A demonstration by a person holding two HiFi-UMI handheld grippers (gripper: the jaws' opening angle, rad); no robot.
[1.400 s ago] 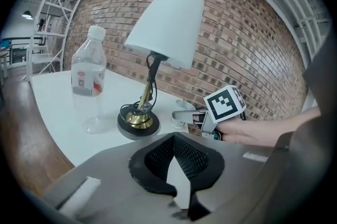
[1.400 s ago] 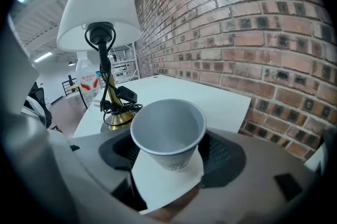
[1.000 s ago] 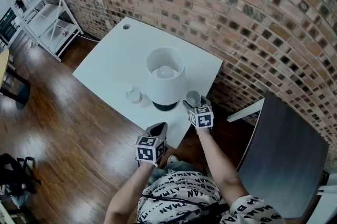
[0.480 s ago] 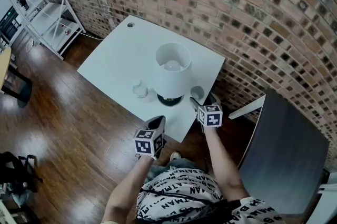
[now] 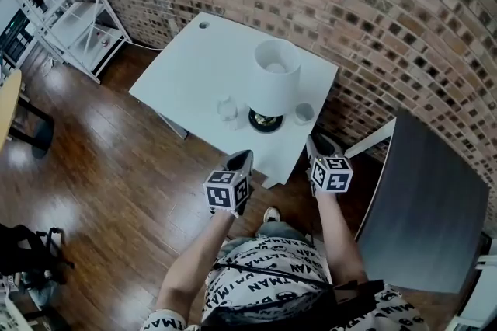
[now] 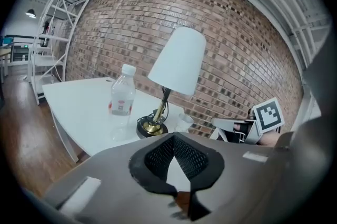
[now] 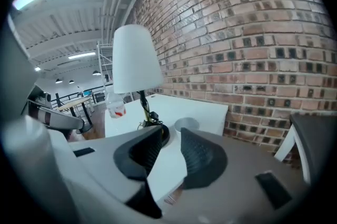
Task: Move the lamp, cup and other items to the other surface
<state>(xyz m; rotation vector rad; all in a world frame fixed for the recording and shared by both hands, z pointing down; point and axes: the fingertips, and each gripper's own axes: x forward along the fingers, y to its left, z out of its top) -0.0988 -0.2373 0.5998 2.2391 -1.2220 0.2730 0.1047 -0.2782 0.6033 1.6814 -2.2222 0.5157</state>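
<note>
Both grippers hang off the near edge of the white table (image 5: 194, 65), and neither has anything in it. The left gripper (image 6: 174, 139) has its jaws drawn together, the tips meeting with only bare tabletop showing behind them. The right gripper (image 7: 171, 132) is closing as we look: a narrow gap remains between its two dark pads, and nothing sits in that gap. Ahead of the right gripper and close beyond its tips sits the cup (image 7: 185, 124), upright on the table, untouched. Just left of the cup, ahead of both grippers and roughly between their lines, stands the lamp (image 5: 273, 81), white shade up, dark round base on the table, cord coiled at its foot. Further left, ahead of the left gripper and off to its left side, is the clear bottle (image 6: 122, 94), standing upright beside the lamp base. All three things are on the white table, none of them lifted. Off to the right gripper's right lies the dark surface (image 5: 427, 205), well apart from the table. A brick wall (image 5: 373, 3) runs behind it all.
</note>
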